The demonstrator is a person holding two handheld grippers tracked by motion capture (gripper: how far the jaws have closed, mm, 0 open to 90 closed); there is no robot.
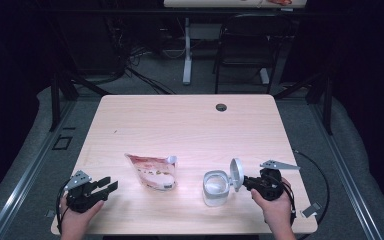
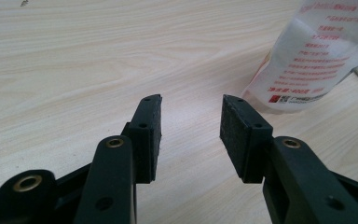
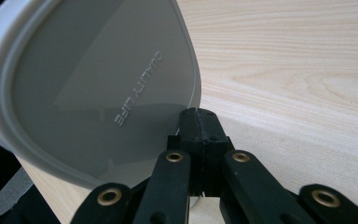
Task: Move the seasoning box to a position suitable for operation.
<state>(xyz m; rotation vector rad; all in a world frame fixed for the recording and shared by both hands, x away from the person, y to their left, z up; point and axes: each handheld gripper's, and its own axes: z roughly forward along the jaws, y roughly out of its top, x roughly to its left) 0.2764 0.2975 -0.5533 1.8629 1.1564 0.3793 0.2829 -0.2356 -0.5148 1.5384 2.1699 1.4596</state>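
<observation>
Two grippers are at the table. Right gripper (image 1: 243, 181) pinches the grey lid (image 1: 236, 174), tipped up just right of the clear tub (image 1: 216, 187). Left gripper (image 1: 109, 185) is wide apart, holding nothing, left of the tub, past the white bag (image 1: 153, 171).

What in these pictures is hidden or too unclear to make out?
- Pouch: its red print is too small in the high view; in the left gripper view the picture's edge cuts it off.
- Container: whether anything is inside, high view too small and pale.
- Right tongs: whether they pinch the lid or only touch its edge; the shut tips meet it.
</observation>
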